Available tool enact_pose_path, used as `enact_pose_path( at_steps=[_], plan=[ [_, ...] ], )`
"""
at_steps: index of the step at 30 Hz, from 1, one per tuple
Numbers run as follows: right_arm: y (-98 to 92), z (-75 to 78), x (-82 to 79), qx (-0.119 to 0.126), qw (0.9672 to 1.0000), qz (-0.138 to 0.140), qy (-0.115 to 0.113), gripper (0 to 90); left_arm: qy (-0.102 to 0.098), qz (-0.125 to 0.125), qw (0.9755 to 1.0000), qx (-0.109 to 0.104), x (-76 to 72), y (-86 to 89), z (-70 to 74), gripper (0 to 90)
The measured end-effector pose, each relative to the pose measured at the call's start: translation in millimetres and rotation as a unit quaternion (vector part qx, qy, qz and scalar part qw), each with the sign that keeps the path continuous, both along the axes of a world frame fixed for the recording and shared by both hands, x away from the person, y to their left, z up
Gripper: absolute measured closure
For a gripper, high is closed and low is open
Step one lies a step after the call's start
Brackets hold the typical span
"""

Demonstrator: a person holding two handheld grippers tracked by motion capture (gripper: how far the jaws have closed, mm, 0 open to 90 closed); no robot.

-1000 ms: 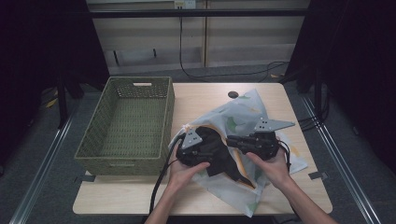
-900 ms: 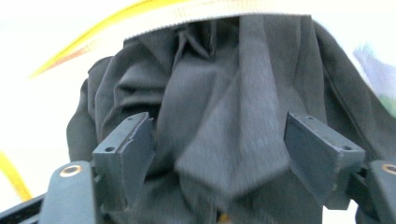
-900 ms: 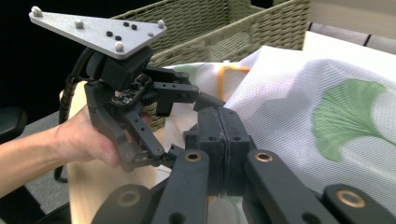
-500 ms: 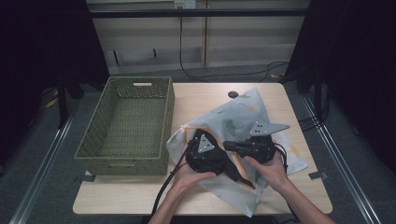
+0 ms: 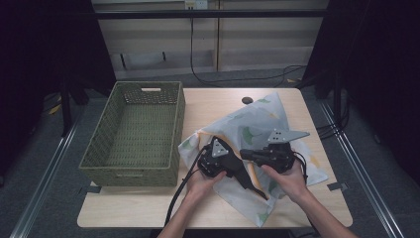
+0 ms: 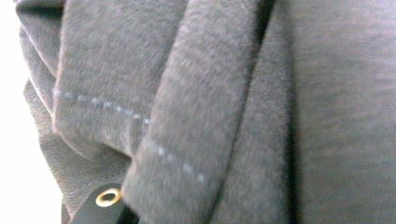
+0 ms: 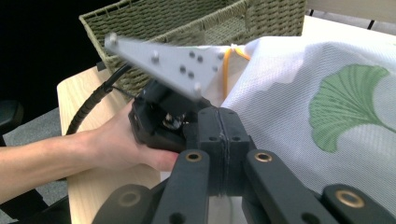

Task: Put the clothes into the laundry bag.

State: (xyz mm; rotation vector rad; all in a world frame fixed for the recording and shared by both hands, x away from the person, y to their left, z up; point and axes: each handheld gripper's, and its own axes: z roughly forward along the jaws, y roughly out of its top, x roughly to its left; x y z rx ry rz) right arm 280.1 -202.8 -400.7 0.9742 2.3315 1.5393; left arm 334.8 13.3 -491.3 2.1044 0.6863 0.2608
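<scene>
My two bare forearms come in side by side, each hand wrapped around a black two-jaw gripper. My left gripper (image 5: 246, 179) points toward my right hand and down, its jaws having just been closing; whether they pinch anything I cannot tell. My right gripper (image 5: 246, 154) lies level and points at my left gripper, jaws pressed flat together with nothing between them (image 7: 219, 154). My left hand (image 7: 122, 143) cups its gripper's body from below.

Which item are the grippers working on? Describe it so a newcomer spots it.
On the wooden table, right of the green wicker basket, lies a crumpled white mesh bag. Green ginkgo-leaf prints and an orange drawstring set it apart.
</scene>
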Motion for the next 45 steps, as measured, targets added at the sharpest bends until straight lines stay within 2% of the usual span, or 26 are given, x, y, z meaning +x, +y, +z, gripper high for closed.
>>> enact_pose_path(
  at_steps=[3, 4, 7, 9, 10, 11, 12, 13, 15, 16, 17, 18, 20, 21, 22, 23, 24, 26, 27, 29, 31, 32, 36, 40, 43, 45],
  plan=[
    [0.9, 2.9, 1.5, 0.003, 1.0, 0.0, -0.005, 90.0, -0.003, -0.009, 0.9992, -0.038, 0.1, 2.0, 14.6, 81.1],
    [1.1, 4.1, 2.1, 0.004, 1.0, 0.0, -0.007, 90.0, -0.005, -0.013, 0.999, -0.043, 0.3, 1.3, 18.1, 81.3],
    [1.1, 8.2, 1.9, 0.01, 0.9999, -0.001, -0.013, 90.0, -0.012, -0.005, 0.9969, -0.077, -0.6, -1.1, 29.1, 81.7],
    [0.9, 11.9, 0.6, 0.015, 0.9997, -0.002, -0.018, 90.0, -0.018, 0.001, 0.9947, -0.101, -0.1, -2.1, 34.6, 81.8],
    [0.6, 14.1, 0.1, 0.018, 0.9996, -0.001, -0.021, 90.0, -0.015, 0.008, 0.9919, -0.126, 1.7, -1.8, 38.5, 81.9],
    [0.3, 17.8, -1.0, 0.023, 0.9994, -0.001, -0.025, 90.0, -0.016, 0.01, 0.9907, -0.135, 2.8, -1.1, 41.8, 81.9],
    [-0.1, 20.4, -1.8, 0.027, 0.9993, 0.0, -0.028, 90.0, -0.026, 0.023, 0.9884, -0.148, 2.9, -1.0, 46.5, 81.9],
    [-0.6, 24.5, -2.7, 0.037, 0.9988, 0.002, -0.031, 90.0, -0.028, 0.02, 0.9861, -0.162, 4.5, -0.8, 49.9, 82.0],
    [-1.0, 34.5, -4.5, 0.055, 0.9976, 0.006, -0.042, 90.0, -0.045, 0.032, 0.983, -0.175, 6.0, -0.9, 65.7, 82.1],
    [-0.4, 42.0, -5.8, 0.064, 0.9967, 0.009, -0.05, 90.0, -0.045, 0.037, 0.9822, -0.179, 6.2, -1.6, 71.1, 82.1],
    [0.0, 46.8, -6.4, 0.071, 0.9959, 0.012, -0.055, 90.0, -0.057, 0.044, 0.9815, -0.177, 6.4, -1.1, 78.4, 82.1],
    [0.4, 53.4, -7.4, 0.081, 0.9947, 0.014, -0.061, 90.0, -0.064, 0.044, 0.9811, -0.177, 7.4, 0.0, 85.5, 82.1],
    [0.6, 68.8, -8.6, 0.103, 0.9915, 0.015, -0.078, 90.0, -0.085, 0.058, 0.9774, -0.184, 7.4, 0.6, 98.9, 82.1],
    [0.4, 73.9, -8.8, 0.11, 0.9903, 0.016, -0.084, 90.0, -0.09, 0.059, 0.9769, -0.185, 7.9, 0.9, 103.5, 82.1],
    [0.2, 79.1, -9.5, 0.116, 0.9892, 0.016, -0.088, 90.0, -0.099, 0.062, 0.9766, -0.18, 7.8, 1.0, 108.7, 82.1],
    [-0.3, 85.7, -10.6, 0.122, 0.9881, 0.018, -0.093, 90.0, -0.121, 0.068, 0.9763, -0.166, 6.7, -0.3, 113.3, 82.1],
    [-1.4, 94.7, -12.3, 0.134, 0.9855, 0.02, -0.102, 90.0, -0.122, 0.062, 0.9768, -0.165, 7.6, -1.3, 113.3, 82.1],
    [-2.8, 100.8, -14.3, 0.145, 0.9832, 0.018, -0.109, 90.0, -0.133, 0.068, 0.979, -0.139, 8.7, -7.2, 107.5, 82.0],
    [-3.9, 101.2, -14.8, 0.142, 0.9835, 0.013, -0.112, 90.0, -0.132, 0.059, 0.9825, -0.117, 11.6, -11.0, 98.6, 82.0],
    [-5.8, 92.9, -11.5, 0.139, 0.9853, 0.007, -0.098, 90.0, -0.121, 0.057, 0.9866, -0.093, 16.0, -17.0, 81.1, 81.9],
    [-6.8, 77.4, -7.9, 0.128, 0.9887, 0.0, -0.077, 90.0, -0.103, 0.051, 0.9901, -0.08, 21.7, -20.5, 56.2, 81.8],
    [-6.6, 67.3, -5.9, 0.122, 0.9902, -0.002, -0.068, 90.0, -0.101, 0.05, 0.9902, -0.083, 21.9, -20.8, 47.0, 81.7],
    [-4.8, 39.7, -3.2, 0.071, 0.9965, -0.011, -0.043, 90.0, -0.082, 0.045, 0.9935, -0.064, 22.7, -20.1, 22.6, 81.4],
    [-3.2, 13.5, 0.4, 0.041, 0.9989, -0.017, -0.011, 90.0, -0.074, 0.047, 0.9946, -0.057, 22.1, -23.4, 9.6, 80.9],
    [-1.2, -6.0, 2.3, 0.022, 0.9996, -0.013, 0.015, 90.0, -0.078, 0.04, 0.9948, -0.052, 23.2, -27.2, 7.3, 80.2],
    [0.9, -13.8, 3.0, 0.019, 0.9995, -0.007, 0.026, 90.0, -0.071, 0.039, 0.9962, -0.033, 24.4, -28.7, 3.7, 79.1]
  ],
)
